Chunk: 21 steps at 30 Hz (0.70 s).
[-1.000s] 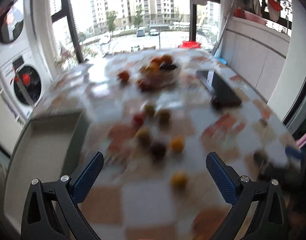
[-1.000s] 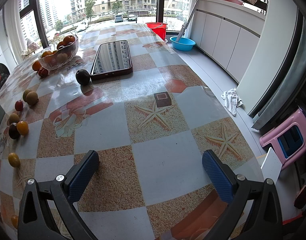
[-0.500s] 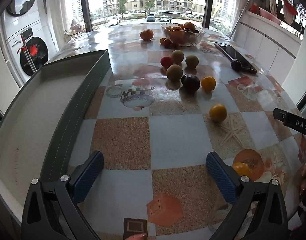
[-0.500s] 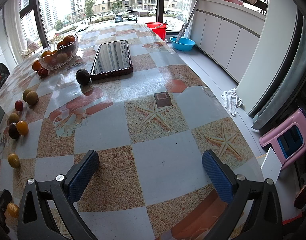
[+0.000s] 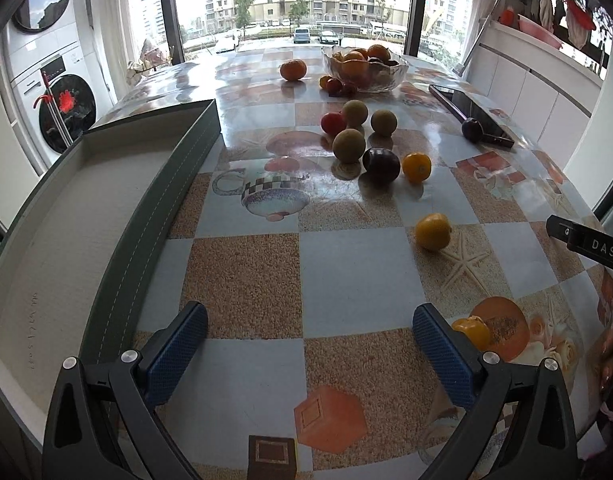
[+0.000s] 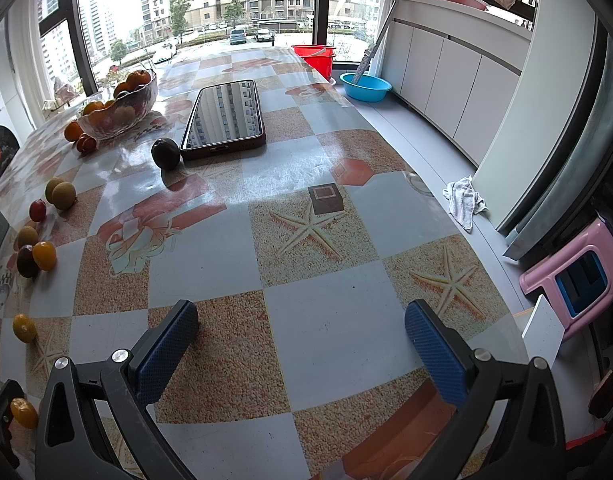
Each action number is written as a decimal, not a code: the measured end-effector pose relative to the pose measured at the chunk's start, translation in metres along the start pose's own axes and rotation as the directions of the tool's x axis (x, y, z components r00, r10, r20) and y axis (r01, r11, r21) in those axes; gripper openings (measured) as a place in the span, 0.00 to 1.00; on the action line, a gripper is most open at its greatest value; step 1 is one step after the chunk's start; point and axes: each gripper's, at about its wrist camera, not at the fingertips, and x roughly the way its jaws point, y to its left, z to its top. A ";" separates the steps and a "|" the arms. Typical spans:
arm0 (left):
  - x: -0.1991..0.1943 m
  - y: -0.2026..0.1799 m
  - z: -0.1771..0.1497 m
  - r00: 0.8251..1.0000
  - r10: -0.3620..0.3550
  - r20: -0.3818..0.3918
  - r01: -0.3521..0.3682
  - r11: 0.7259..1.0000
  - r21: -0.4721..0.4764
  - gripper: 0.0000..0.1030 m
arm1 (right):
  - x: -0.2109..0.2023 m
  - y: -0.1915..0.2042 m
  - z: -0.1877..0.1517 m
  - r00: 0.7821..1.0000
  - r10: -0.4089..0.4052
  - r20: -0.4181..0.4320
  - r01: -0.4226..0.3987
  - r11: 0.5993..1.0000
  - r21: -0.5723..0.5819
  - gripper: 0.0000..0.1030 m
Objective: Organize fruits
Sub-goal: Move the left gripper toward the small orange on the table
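Both tools hang spread and empty over the table's near edge: the left gripper (image 5: 308, 356) faces loose fruit (image 5: 432, 231) mid-table, beside the tray (image 5: 106, 216) along the left edge, likely their destination; the right gripper (image 6: 300, 354) waits near the right edge
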 end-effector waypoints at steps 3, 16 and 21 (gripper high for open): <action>-0.007 0.002 -0.001 1.000 -0.018 -0.010 0.018 1.000 -0.004 1.00 | 0.000 0.000 0.000 1.000 -0.001 0.000 0.001 1.000 -0.001 1.00; -0.008 -0.047 0.004 0.992 -0.105 -0.075 0.115 0.984 0.138 0.75 | 0.000 0.000 0.000 1.000 -0.002 0.000 0.002 1.000 -0.002 1.00; -0.011 -0.049 0.007 0.993 -0.099 -0.059 0.106 0.986 0.130 0.61 | 0.000 0.000 0.000 1.000 -0.001 0.000 0.001 1.000 -0.001 1.00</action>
